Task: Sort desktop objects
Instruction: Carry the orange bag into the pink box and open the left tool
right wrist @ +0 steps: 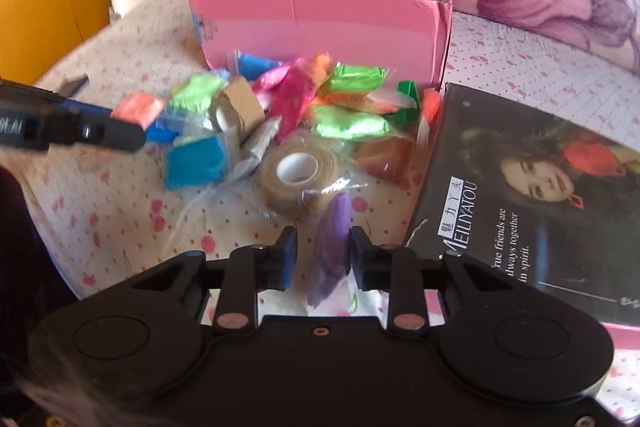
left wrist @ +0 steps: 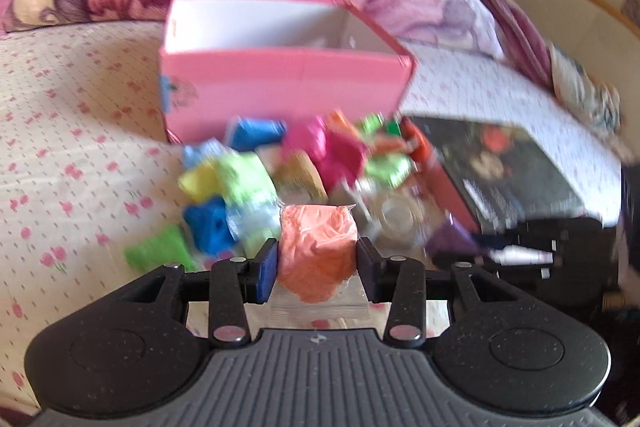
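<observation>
The left gripper [left wrist: 317, 259] grips an orange bag [left wrist: 316, 247] and the right gripper [right wrist: 323, 259] pinches a purple bag [right wrist: 330, 259], probably for the pink box [right wrist: 320, 23] behind the pile.

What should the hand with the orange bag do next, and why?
Probably carry it forward and over the pink box. The left gripper is already clamped on the orange bag, and the box stands open just behind the pile of coloured bags, with room inside as far as shows.
</observation>
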`<state>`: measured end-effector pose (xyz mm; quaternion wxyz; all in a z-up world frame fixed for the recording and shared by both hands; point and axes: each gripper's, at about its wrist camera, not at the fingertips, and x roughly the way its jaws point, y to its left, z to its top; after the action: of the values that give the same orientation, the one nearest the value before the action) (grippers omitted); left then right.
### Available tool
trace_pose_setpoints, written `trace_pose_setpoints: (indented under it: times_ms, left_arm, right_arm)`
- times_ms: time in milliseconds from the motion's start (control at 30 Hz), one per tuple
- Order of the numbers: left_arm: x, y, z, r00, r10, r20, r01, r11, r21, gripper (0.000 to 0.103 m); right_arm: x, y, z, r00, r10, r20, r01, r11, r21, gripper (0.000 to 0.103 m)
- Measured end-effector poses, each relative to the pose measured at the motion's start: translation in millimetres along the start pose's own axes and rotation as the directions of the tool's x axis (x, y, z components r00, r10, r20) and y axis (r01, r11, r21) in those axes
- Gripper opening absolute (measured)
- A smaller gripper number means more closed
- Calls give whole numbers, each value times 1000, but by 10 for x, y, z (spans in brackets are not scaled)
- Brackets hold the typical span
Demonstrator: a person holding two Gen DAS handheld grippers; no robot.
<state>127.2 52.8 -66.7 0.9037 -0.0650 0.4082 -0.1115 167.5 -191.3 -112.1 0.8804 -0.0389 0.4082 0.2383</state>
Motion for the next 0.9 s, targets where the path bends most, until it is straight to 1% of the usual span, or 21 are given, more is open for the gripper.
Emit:
trace_pose_setpoints:
  times_ms: [33, 300, 467, 567, 667, 833, 900]
  left_arm:
    - [-10, 31, 69, 1000, 2, 14, -1, 1000, -13, 40]
    - [83, 139, 777, 990, 58, 128, -54, 998, -29, 40]
    - [319, 195, 1243, 984, 87, 154, -85, 996, -20, 40]
    - [530, 243, 1460, 984, 107, 145, -104, 994, -26, 40]
    - [751, 273, 1610, 983, 133, 127, -132, 991, -15, 40]
    - [1131, 316, 1741, 984, 161, 76, -162, 987, 5, 40]
    - [1289, 347, 1766, 985, 167, 43, -168, 986, 4, 40]
  right_arm:
    - [-4, -18, 1, 1000, 6, 6, -6, 1000, 4, 16]
    - [-17, -65, -29, 998, 55, 15, -56, 998, 38, 15]
    - [0, -49, -56, 997, 75, 3, -75, 997, 14, 15]
    - [-12, -67, -72, 996, 86, 11, -86, 996, 17, 15]
    - [-7, -70, -72, 995, 95, 11, -95, 995, 17, 15]
    - [-13, -57, -71, 993, 113, 18, -113, 993, 21, 15]
    - [-14, -60, -67, 992, 124, 22, -124, 992, 26, 15]
